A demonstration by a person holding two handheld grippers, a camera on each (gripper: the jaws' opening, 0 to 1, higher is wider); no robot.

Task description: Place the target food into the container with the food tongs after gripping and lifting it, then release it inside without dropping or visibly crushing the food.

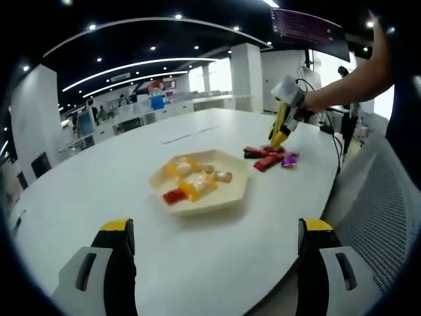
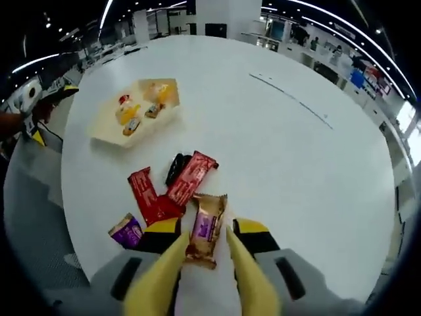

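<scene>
**Brown snack packet between the tongs, tray waiting across the table**

In the left gripper view, the left tool (image 1: 214, 247) hangs low over the near edge of the round white table (image 1: 131, 171), its two black, yellow-tipped jaws spread wide apart with nothing between them. Beyond them sits the pale, shallow hexagonal tray (image 1: 200, 179), already carrying several small wrapped snacks in yellow, orange and red. Further right, the right tool (image 1: 281, 128) reaches down from a person's bare forearm (image 1: 342, 85) — its yellow tongs point at a small cluster of red, black and purple packets lying on the table near the right edge.

In the right gripper view, the tray (image 2: 105, 135) lies at upper left, well apart from the cluster. Nearer the camera come, from the left, a small purple wrapped sweet (image 2: 126, 230), a red packet (image 2: 146, 194), a black packet (image 2: 175, 168) and a longer red bar wrapper (image 2: 192, 176), the red ones overlapping. Just right of them is the brown-and-gold snack packet with a purple label (image 2: 206, 227), lying lengthwise between the two long yellow tong blades of the right tool (image 2: 205, 253). The blades sit close along both sides of the packet, yet whether they are actually pressing it cannot be told.
</scene>
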